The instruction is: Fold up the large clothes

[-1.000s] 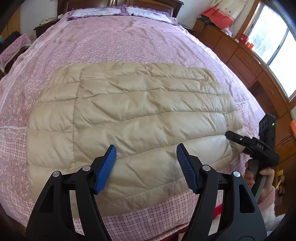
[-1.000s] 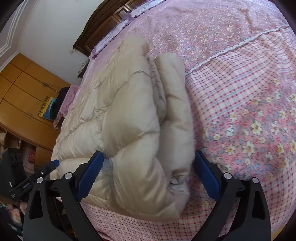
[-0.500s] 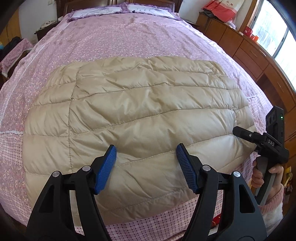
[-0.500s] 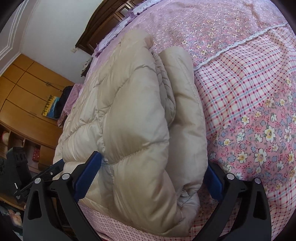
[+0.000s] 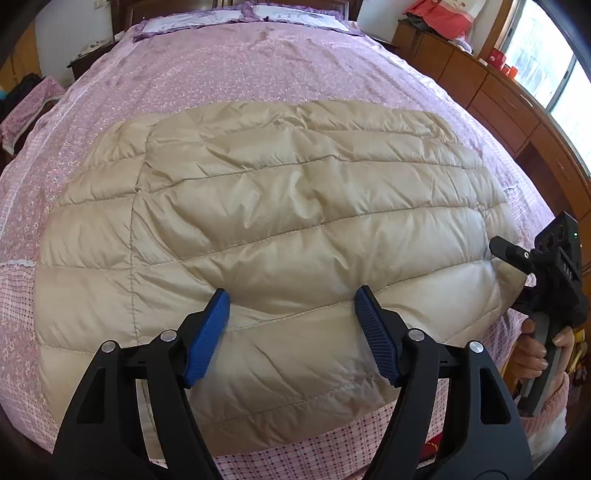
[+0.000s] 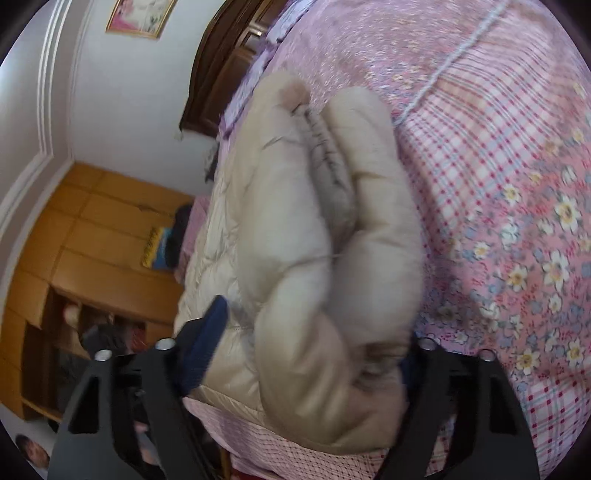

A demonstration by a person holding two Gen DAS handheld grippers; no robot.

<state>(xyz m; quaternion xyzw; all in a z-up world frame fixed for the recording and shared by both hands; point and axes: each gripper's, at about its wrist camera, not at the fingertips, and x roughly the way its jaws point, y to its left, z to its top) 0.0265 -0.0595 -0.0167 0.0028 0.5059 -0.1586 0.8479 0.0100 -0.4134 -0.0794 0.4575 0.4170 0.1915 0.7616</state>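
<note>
A beige quilted down jacket (image 5: 280,229) lies folded flat across the near part of the bed. My left gripper (image 5: 291,332) is open and hovers over the jacket's near edge with nothing between its blue pads. My right gripper (image 6: 310,354) is at the jacket's right end, seen in the left wrist view (image 5: 517,258). Its jaws stand wide on both sides of the thick folded end of the jacket (image 6: 325,229). The right pad is hidden behind the fabric.
The bed has a pink floral cover (image 5: 258,62) with a checked border (image 6: 498,155). Pillows (image 5: 192,16) lie at the headboard. Wooden drawers (image 5: 498,107) run along the right, a wardrobe (image 6: 81,236) stands on the left.
Both grippers have moved closer to the jacket. The right gripper has pushed further over the folded end and tilted, and its view is blurred.
</note>
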